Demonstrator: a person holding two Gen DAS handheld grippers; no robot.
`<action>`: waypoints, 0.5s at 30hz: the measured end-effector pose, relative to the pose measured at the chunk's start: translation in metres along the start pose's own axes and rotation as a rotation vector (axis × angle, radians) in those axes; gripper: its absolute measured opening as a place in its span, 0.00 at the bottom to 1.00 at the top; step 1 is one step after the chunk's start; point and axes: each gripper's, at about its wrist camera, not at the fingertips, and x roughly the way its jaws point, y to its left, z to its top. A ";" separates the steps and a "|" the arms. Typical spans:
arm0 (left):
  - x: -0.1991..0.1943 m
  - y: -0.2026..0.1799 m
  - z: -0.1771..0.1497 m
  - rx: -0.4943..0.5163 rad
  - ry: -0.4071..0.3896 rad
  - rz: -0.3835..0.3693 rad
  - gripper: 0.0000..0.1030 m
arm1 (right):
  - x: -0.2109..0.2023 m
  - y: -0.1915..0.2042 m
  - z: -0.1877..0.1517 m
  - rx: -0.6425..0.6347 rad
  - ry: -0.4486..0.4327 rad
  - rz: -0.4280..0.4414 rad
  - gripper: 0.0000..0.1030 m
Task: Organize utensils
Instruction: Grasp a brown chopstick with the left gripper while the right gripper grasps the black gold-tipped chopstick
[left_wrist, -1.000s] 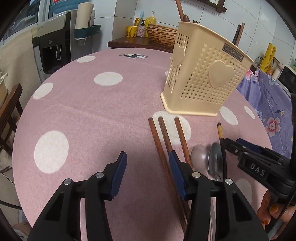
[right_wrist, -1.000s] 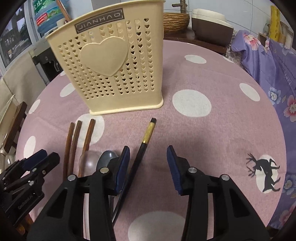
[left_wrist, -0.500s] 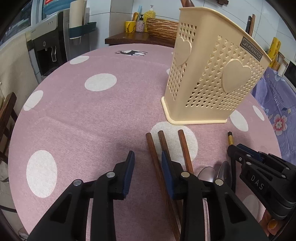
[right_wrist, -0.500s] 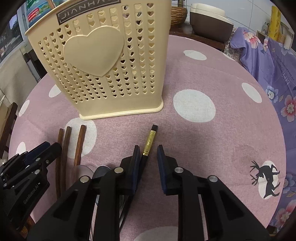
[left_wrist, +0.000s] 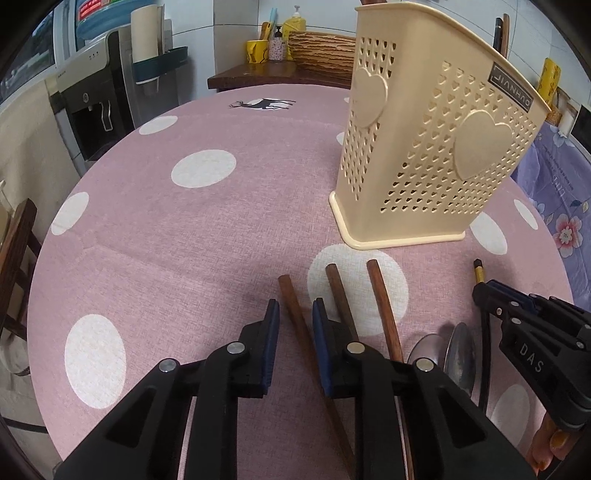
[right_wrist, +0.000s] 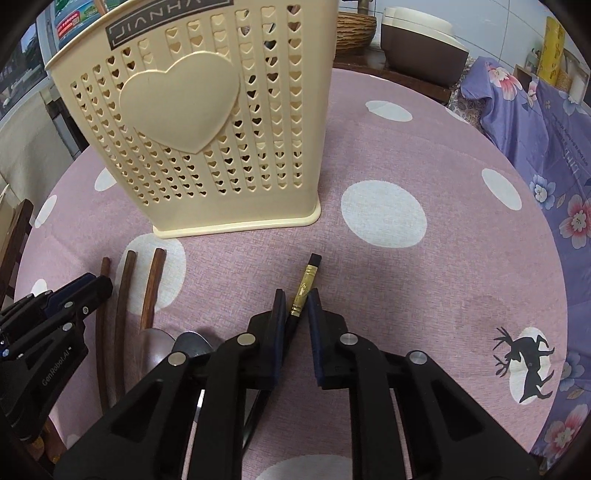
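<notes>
A cream perforated utensil holder stands upright on the pink dotted tablecloth. Three brown wooden chopsticks lie side by side in front of it, with two metal spoons beside them. My left gripper has its pads narrowed around the leftmost chopstick, with a small gap left. My right gripper has its pads close around a black chopstick with a gold band, which lies on the cloth.
A wooden side table with a wicker basket and yellow cup stands behind the round table. A water dispenser is at the far left. Purple floral cloth drapes at the right. A wooden chair stands at the left edge.
Both grippers moved forward and lower toward the holder. Their jaws narrowed, the left around the leftmost brown chopstick, the right around the black chopstick.
</notes>
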 end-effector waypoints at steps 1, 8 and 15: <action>0.000 -0.001 0.000 -0.002 0.000 0.002 0.19 | 0.001 0.000 0.001 0.004 0.003 0.002 0.13; 0.003 -0.006 0.002 -0.001 -0.003 0.018 0.19 | 0.003 0.004 0.004 0.005 0.005 -0.018 0.12; 0.004 -0.005 0.002 -0.015 -0.021 0.028 0.11 | 0.004 0.007 0.004 0.001 -0.020 -0.033 0.09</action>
